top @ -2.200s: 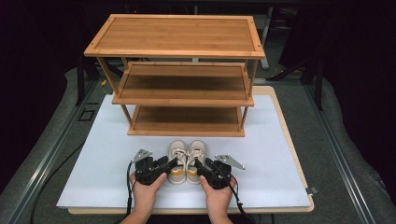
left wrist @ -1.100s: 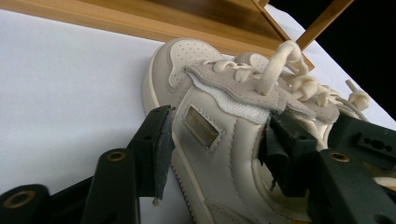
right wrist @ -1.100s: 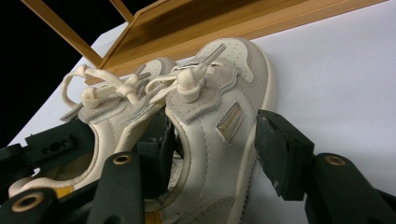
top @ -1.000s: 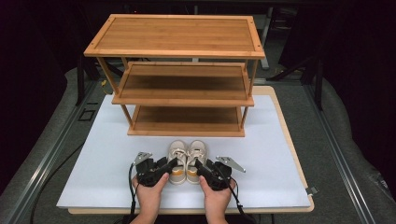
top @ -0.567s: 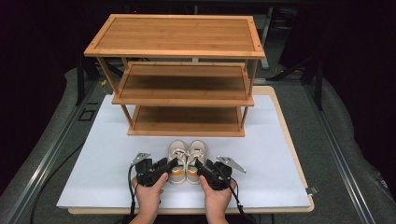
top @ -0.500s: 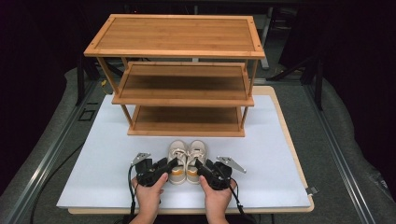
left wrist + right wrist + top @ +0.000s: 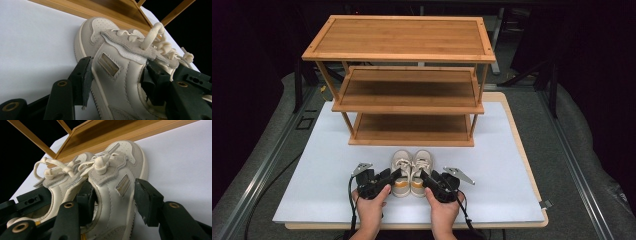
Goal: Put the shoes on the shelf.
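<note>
Only a blank gold tag (image 7: 108,64) marks each shoe (image 7: 402,167).

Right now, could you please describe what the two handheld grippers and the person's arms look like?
Both the left gripper and the right gripper are black, with blocky dark pads and brass-ringed holes in the jaw links. Each carries a grey three-cornered plate and trails a black cable. The forearms are bare, no sleeves.

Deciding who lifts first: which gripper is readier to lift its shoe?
Left, probably: the left gripper looks clamped on the left shoe; the right gripper has just been closing, the right shoe between its jaws, not clearly clamped.
</note>
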`<state>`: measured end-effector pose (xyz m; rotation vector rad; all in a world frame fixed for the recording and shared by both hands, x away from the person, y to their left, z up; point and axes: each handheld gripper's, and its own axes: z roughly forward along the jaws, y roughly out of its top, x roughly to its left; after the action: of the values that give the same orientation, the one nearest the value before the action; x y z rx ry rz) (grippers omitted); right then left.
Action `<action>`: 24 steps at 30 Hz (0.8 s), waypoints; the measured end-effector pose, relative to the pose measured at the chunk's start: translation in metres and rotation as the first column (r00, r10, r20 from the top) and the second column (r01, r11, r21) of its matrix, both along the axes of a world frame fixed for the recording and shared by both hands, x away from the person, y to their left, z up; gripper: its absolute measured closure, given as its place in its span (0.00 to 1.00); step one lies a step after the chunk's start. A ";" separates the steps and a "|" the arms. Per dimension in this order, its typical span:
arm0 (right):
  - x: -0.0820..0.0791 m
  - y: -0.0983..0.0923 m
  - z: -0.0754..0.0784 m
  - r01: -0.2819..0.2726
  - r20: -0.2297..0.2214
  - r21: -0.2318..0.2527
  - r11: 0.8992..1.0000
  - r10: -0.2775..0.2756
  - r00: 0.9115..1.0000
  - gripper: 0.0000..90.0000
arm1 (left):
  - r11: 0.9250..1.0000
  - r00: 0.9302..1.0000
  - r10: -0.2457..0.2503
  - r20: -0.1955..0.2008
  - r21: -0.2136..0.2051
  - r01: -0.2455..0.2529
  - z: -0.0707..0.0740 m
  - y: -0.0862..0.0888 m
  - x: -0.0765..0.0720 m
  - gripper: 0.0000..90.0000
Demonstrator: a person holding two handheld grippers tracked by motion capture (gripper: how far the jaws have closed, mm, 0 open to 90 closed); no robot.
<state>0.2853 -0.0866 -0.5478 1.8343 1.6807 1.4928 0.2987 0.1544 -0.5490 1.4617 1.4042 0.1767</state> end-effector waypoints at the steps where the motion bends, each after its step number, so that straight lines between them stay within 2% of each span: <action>1: 0.001 0.001 0.000 0.003 0.006 0.009 1.000 -0.003 1.000 0.58 | 1.000 1.000 -0.003 -0.001 0.003 0.003 0.000 0.001 0.000 0.51; 4: 0.001 0.001 0.000 -0.004 0.014 0.020 1.000 0.004 1.000 0.58 | 1.000 1.000 0.002 -0.003 -0.002 -0.002 0.002 0.000 0.000 0.51; 5: 0.000 0.000 0.002 -0.015 -0.009 0.009 1.000 0.016 1.000 0.58 | 1.000 1.000 0.000 0.000 0.000 0.000 0.002 0.000 0.000 0.51; 6: 0.001 0.001 0.002 -0.003 0.015 0.019 1.000 0.003 1.000 0.58 | 1.000 1.000 -0.003 0.002 0.006 0.003 0.003 0.000 0.000 0.51; 9: 0.001 0.000 0.003 -0.002 0.020 0.018 1.000 0.002 1.000 0.58 | 1.000 1.000 -0.006 0.004 0.008 0.006 0.006 0.000 0.001 0.51; 10: 0.000 -0.001 0.006 -0.013 -0.003 0.007 1.000 0.013 1.000 0.58 | 1.000 1.000 -0.006 0.006 0.010 0.006 0.007 0.000 0.001 0.51; 11: 0.002 0.000 0.005 -0.006 0.021 0.022 1.000 0.005 1.000 0.58 | 1.000 1.000 -0.005 0.006 0.007 0.005 0.008 -0.001 0.001 0.51; 12: 0.001 -0.001 0.007 -0.002 0.001 0.001 1.000 0.002 1.000 0.58 | 1.000 1.000 -0.005 0.005 0.010 0.004 0.009 -0.001 0.001 0.51; 13: 0.002 0.000 0.007 -0.001 0.018 0.013 1.000 0.001 1.000 0.58 | 1.000 1.000 -0.006 0.007 0.010 0.006 0.010 -0.001 0.001 0.51; 15: 0.001 -0.001 0.011 0.001 0.009 0.007 1.000 -0.001 1.000 0.58 | 1.000 1.000 -0.007 0.007 0.012 0.007 0.013 -0.001 0.002 0.51; 17: 0.002 0.000 0.012 -0.003 0.026 0.021 1.000 0.002 1.000 0.58 | 1.000 1.000 -0.008 0.009 0.010 0.008 0.015 -0.002 0.002 0.51; 19: 0.001 -0.001 0.017 0.005 0.013 0.002 1.000 -0.005 1.000 0.58 | 1.000 1.000 -0.010 0.011 0.008 0.009 0.018 -0.002 0.002 0.51; 20: 0.002 -0.001 0.018 0.001 0.017 0.005 1.000 -0.001 1.000 0.58 | 1.000 1.000 -0.014 0.013 0.013 0.013 0.020 -0.001 0.002 0.51; 21: 0.001 -0.003 0.020 -0.027 0.007 0.012 1.000 0.027 1.000 0.58 | 1.000 1.000 -0.013 0.015 0.010 0.013 0.021 -0.001 0.002 0.51; 22: 0.002 -0.001 0.020 -0.005 0.029 0.014 1.000 0.004 1.000 0.58 | 1.000 1.000 -0.010 0.015 0.011 0.010 0.023 -0.001 0.002 0.51; 24: 0.003 -0.001 0.023 -0.011 0.036 0.018 1.000 0.011 0.999 0.58 | 1.000 1.000 -0.012 0.019 0.012 0.012 0.025 -0.001 0.002 0.51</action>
<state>0.2882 -0.0874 -0.5249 1.7996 1.6689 1.5411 0.3011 0.1537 -0.5239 1.4743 1.3803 0.1912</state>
